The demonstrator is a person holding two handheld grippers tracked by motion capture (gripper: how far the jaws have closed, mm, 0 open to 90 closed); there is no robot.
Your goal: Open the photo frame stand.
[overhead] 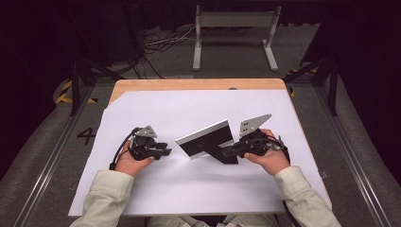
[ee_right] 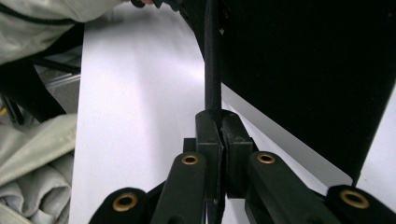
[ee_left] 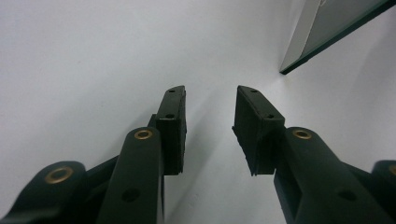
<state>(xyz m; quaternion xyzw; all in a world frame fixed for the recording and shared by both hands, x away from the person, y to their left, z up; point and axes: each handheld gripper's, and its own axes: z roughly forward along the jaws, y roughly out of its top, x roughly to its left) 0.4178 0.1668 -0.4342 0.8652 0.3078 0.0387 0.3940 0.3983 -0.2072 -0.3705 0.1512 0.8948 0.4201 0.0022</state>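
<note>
Nearest, two pale sleeves (overhead: 302, 196) are seen entering from the near edge. Left tongs (overhead: 164, 152) are held spread and empty, low over the white sheet (overhead: 189, 189), just left of the panel; probably staged to take its free end. Right tongs (overhead: 227, 152) are pressed together on a thin black flap (ee_right: 212, 65) at the right near side of the tilted black-and-silver panel (overhead: 203, 139), apparently propping it up. The panel sits mid-tabletop between both tongs. Farther off, the bare wooden tabletop (overhead: 189, 84) edge is visible, then a grey metal stand (overhead: 234, 28) on the floor.
</note>
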